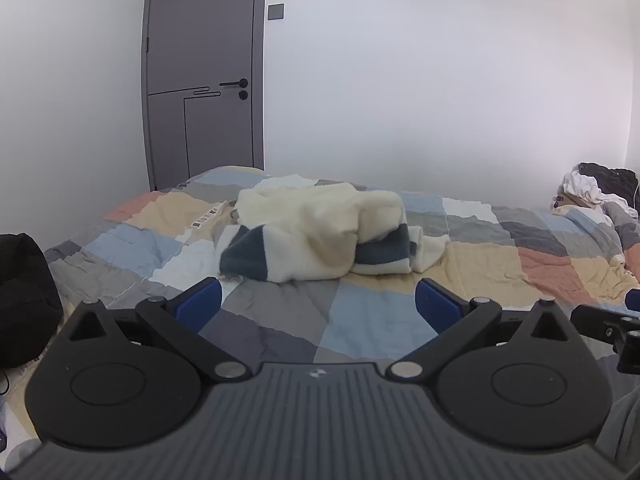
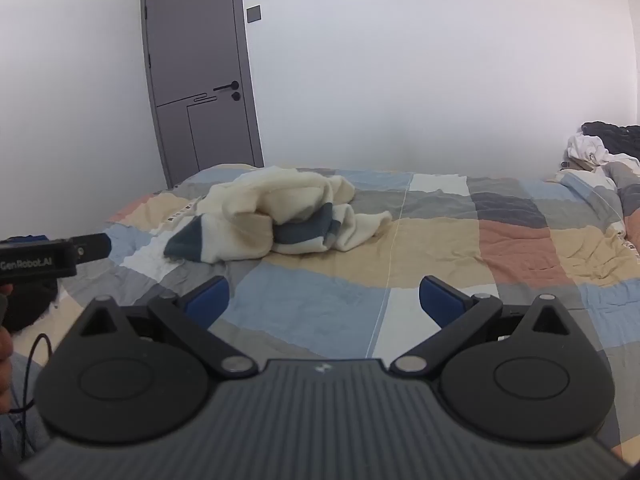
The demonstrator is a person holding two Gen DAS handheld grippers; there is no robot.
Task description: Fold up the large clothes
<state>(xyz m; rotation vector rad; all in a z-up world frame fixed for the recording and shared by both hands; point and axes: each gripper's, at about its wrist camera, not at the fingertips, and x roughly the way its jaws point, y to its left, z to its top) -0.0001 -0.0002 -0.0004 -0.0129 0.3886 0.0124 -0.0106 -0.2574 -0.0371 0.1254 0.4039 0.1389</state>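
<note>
Still unfolded: cream and dark-blue garment (image 1: 320, 232) bunched at mid-frame on the patchwork bed (image 1: 360, 320), below the grey door (image 1: 204, 72). Left tool (image 1: 318, 306) at bottom centre, jaws spread wide, holding nothing. Right tool (image 2: 324, 304) likewise wide, empty, well short of the garment.

Grey door (image 1: 204, 76), wall switch (image 1: 275, 11), patchwork bedspread (image 1: 360, 320), black bag (image 1: 24, 300), heaped laundry (image 1: 600, 188)
</note>
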